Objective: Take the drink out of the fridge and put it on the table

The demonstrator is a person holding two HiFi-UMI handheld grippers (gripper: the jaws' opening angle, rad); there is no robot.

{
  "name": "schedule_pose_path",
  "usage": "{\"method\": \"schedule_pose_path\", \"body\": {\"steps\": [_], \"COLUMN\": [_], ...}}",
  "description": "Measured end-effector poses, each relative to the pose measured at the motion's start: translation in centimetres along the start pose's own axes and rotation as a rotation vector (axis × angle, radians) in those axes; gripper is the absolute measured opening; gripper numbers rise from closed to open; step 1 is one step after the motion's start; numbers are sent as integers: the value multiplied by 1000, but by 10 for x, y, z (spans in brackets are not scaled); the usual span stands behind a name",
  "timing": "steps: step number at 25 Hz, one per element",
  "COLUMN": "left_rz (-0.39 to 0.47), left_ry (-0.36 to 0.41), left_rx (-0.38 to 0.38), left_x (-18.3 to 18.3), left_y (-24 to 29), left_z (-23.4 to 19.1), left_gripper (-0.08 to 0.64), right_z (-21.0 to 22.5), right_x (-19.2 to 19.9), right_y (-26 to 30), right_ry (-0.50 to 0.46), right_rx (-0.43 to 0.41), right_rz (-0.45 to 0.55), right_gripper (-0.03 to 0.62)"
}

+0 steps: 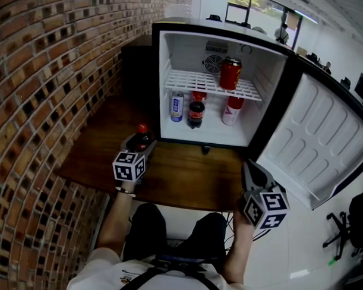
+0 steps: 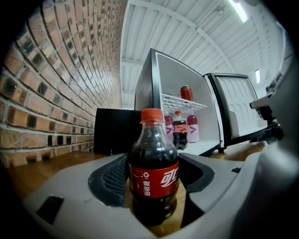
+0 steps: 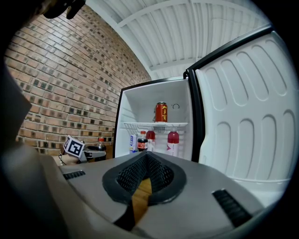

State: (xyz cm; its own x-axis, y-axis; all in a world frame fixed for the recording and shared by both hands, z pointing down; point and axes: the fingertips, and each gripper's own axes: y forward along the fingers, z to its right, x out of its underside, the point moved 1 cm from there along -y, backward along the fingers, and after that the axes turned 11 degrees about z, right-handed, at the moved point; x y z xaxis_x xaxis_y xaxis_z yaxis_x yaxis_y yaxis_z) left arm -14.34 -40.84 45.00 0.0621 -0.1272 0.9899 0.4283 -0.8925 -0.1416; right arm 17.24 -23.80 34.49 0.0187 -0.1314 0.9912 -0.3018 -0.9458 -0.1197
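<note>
L claw (image 1: 140,145) grips cola btl (image 2: 153,173) upright on table (image 1: 186,178).

Head view: cola bottle (image 1: 141,133) mostly hidden behind left gripper (image 1: 143,145), only cap and shoulder show. The fridge door (image 1: 315,140) is clipped at right edge. Label on blue-white can (image 1: 177,106) too small to read.

cola bottle (image 2: 153,172) label, Chinese characters, recycling symbol

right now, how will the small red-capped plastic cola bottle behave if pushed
The small red-capped plastic cola bottle looks full, so probably heavy for its size. Tall and narrow, it may tip if nudged high. Round body: likely rolls once down.
</note>
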Motion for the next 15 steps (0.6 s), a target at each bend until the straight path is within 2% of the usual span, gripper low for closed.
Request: {"method": "schedule_pose_path", "body": {"steps": [8, 11, 15], "left_rz": [-1, 11, 36], "left_ry": [1, -23, -42], "left_rx": [9, 19, 6], "left_x": [0, -4, -21], "left_y": [0, -6, -32], "left_z": [0, 1, -1], "left_gripper": [312, 359, 362], "right_z": [0, 1, 3], "right_x": [-2, -1, 3], "right_y": [-2, -3, -3], "right_ry": [-2, 1, 5], "right_rx": [3, 4, 7], "right_rz": [5, 3, -6], "right_gripper": [17, 17, 17]}}
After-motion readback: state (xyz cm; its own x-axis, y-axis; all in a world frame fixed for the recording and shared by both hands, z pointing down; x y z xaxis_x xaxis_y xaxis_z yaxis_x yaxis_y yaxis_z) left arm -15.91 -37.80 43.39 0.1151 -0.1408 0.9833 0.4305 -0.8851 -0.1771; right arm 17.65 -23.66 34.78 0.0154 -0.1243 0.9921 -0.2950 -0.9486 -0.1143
